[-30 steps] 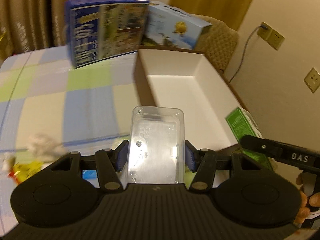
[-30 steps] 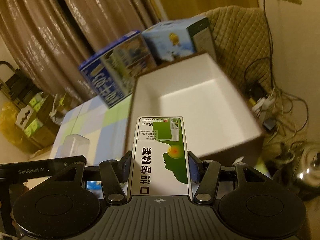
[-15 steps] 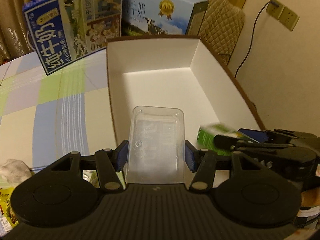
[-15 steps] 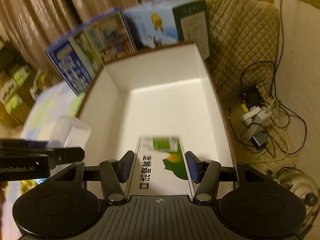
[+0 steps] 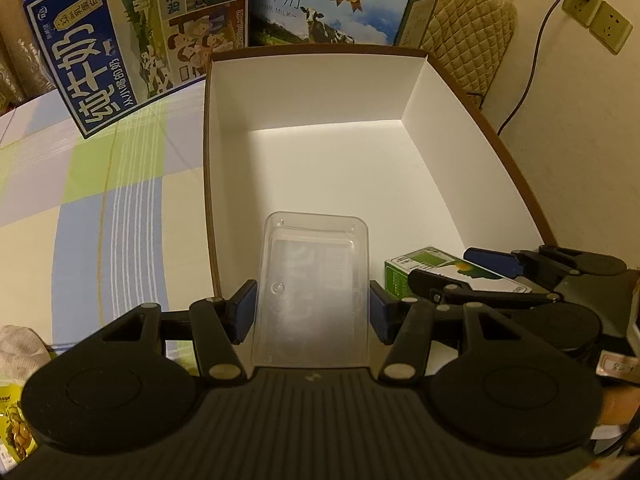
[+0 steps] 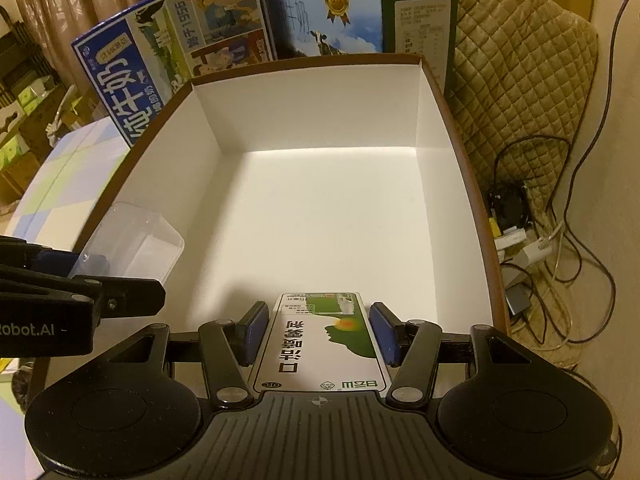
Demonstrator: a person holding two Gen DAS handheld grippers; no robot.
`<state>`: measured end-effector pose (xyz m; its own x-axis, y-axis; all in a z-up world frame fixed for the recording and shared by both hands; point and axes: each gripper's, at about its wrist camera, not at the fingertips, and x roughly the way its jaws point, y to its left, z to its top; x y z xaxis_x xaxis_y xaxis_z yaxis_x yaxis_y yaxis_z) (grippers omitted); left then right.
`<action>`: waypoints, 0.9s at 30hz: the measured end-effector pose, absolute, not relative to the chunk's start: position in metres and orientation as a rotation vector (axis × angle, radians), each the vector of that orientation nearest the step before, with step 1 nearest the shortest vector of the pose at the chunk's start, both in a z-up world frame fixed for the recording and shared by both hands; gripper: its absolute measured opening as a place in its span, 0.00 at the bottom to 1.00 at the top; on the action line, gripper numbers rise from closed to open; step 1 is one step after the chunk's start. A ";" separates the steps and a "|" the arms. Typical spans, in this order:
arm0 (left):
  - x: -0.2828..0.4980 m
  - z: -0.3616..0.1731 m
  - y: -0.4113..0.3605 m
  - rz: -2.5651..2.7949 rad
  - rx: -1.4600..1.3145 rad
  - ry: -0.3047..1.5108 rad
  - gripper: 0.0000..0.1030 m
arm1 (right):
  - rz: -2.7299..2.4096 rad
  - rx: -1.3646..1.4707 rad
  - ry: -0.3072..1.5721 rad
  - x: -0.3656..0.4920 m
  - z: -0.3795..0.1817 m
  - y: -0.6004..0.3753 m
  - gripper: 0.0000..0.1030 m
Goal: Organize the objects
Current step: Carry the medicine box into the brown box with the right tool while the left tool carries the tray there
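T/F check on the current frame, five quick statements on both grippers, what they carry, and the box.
1. The left gripper carries a clear plastic container. True.
2. The right gripper carries a blue milk carton. False: it carries a green-and-white medicine box.
3. The white box already contains several items. False: its visible floor is bare.
4. Two milk cartons stand behind the white box. True.
5. The white box has a lid on. False: it is open-topped.
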<state>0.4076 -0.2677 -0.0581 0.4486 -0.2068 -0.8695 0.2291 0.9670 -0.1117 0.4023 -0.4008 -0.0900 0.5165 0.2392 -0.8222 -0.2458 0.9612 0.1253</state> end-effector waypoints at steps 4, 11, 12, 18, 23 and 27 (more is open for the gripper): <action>0.413 -0.059 -0.270 -0.267 0.027 1.076 0.51 | 0.295 0.026 0.994 0.408 -0.091 -0.404 0.51; 0.418 -0.063 -0.271 -0.273 0.026 1.091 0.51 | 0.322 0.017 0.984 0.407 -0.088 -0.404 0.52; 0.418 -0.063 -0.271 -0.274 0.025 1.092 0.51 | 0.325 0.022 0.982 0.407 -0.086 -0.405 0.52; 0.418 -0.064 -0.274 -0.284 0.023 1.101 0.51 | 0.341 0.012 0.981 0.401 -0.080 -0.406 0.51; 0.417 -0.063 -0.274 -0.290 0.024 1.105 0.51 | 0.368 -0.030 0.980 0.392 -0.079 -0.404 0.52; 0.412 -0.062 -0.275 -0.305 0.027 1.112 0.51 | 0.402 -0.081 0.966 0.380 -0.074 -0.404 0.52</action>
<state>0.4122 -0.2746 -0.0624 0.4053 -0.2286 -0.8851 0.2555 0.9580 -0.1304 0.3801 -0.4045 -0.0745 0.5008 0.2964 -0.8133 -0.3676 0.9234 0.1101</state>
